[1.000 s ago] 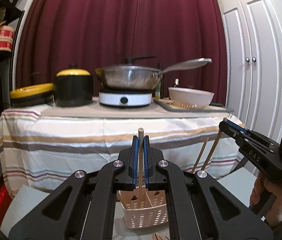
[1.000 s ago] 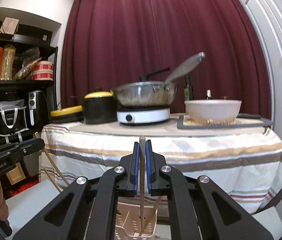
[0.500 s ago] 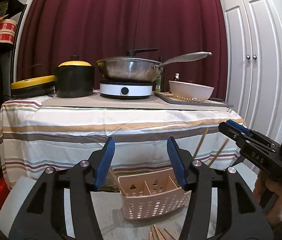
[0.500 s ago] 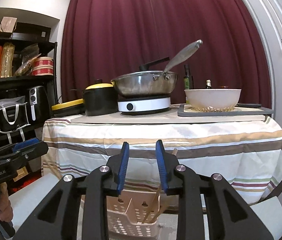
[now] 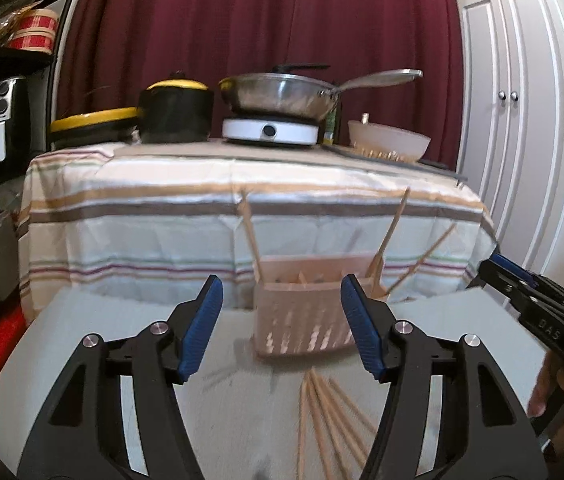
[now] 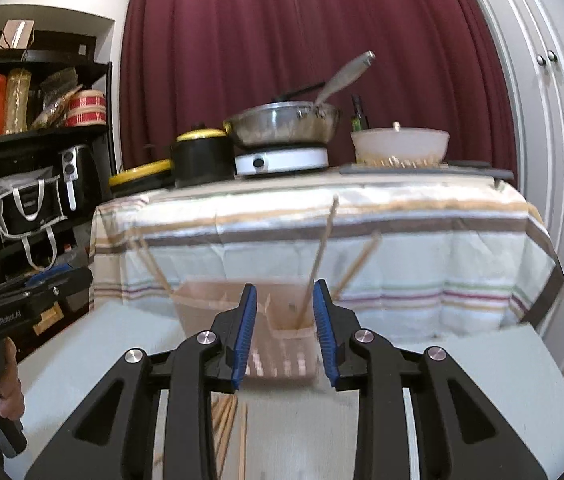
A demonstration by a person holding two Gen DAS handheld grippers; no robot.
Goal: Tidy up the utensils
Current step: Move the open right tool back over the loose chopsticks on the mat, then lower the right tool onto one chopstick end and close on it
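Gaping empty, left gripper (image 5: 282, 320) and right gripper (image 6: 283, 326) jaws, blurred basket (image 5: 301, 320), loose chopsticks (image 5: 321, 420) cut off below

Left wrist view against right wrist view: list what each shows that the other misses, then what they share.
Only the left wrist view shows the right gripper from outside and the long fan of loose wooden chopsticks on the grey surface. Only the right wrist view shows the black shelf's red and gold packages, the black tote bag, and the left gripper from outside. Both show the perforated beige utensil basket holding tilted chopsticks, the steel pan and the striped tablecloth.
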